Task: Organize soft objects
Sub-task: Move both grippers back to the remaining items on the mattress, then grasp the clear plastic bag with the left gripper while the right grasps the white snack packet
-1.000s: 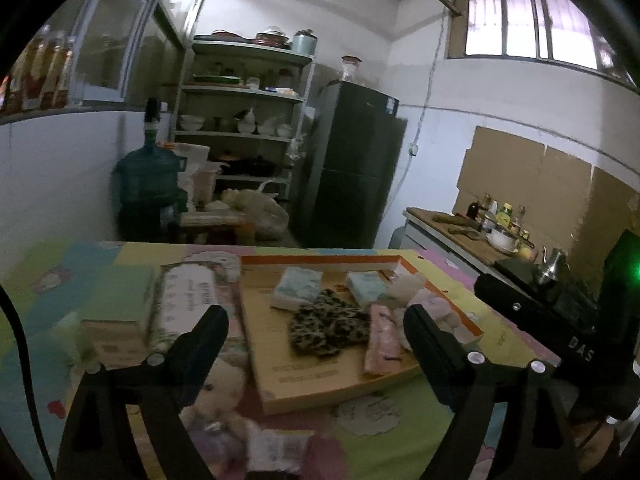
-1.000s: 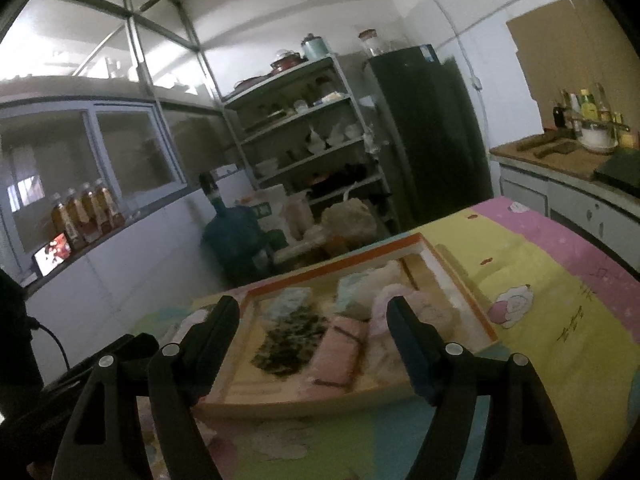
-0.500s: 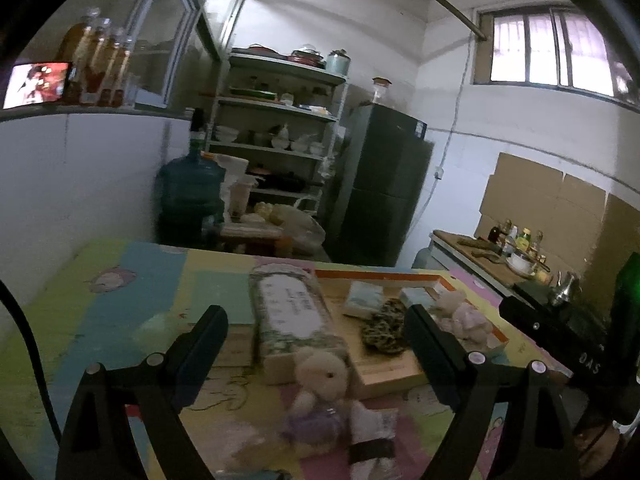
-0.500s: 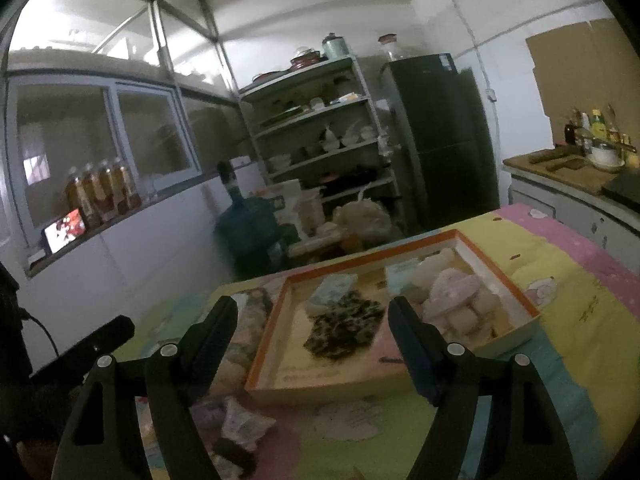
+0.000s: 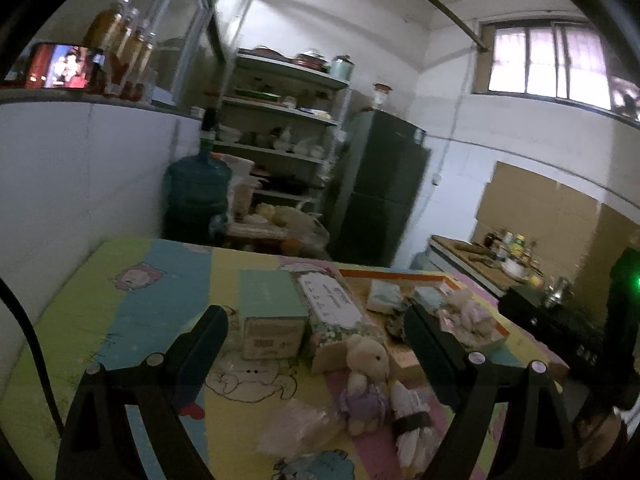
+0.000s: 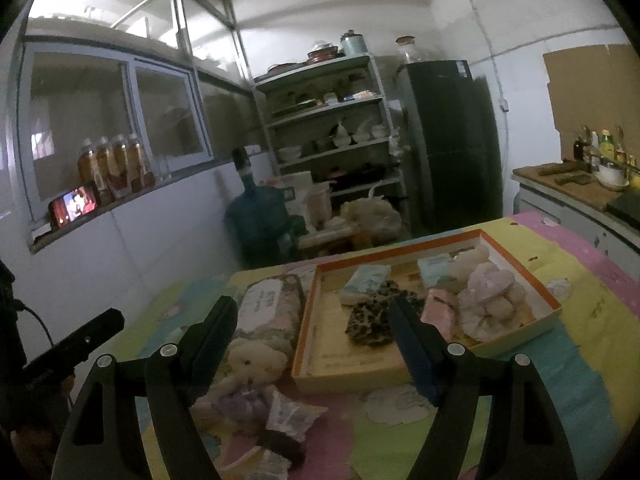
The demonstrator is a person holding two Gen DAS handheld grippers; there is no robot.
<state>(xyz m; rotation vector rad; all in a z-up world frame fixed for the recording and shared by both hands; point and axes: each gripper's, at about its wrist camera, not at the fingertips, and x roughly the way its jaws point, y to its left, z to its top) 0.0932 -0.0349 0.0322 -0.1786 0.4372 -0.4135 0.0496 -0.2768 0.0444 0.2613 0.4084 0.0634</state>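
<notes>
Both tongs, left tongs [image 5: 316, 332] and right tongs [image 6: 312, 320], hang wide and empty. The plush bunny [image 5: 366, 376] lies beside the orange-rimmed tray [image 6: 400, 372]; best pinched at its torso, then lifted over the rim.

Right gripper [image 6: 314, 316] gapes wide; plush rabbit [image 6: 250, 364] just beyond its left finger, orange-rimmed tray [image 6: 520, 276] past its right finger
</notes>
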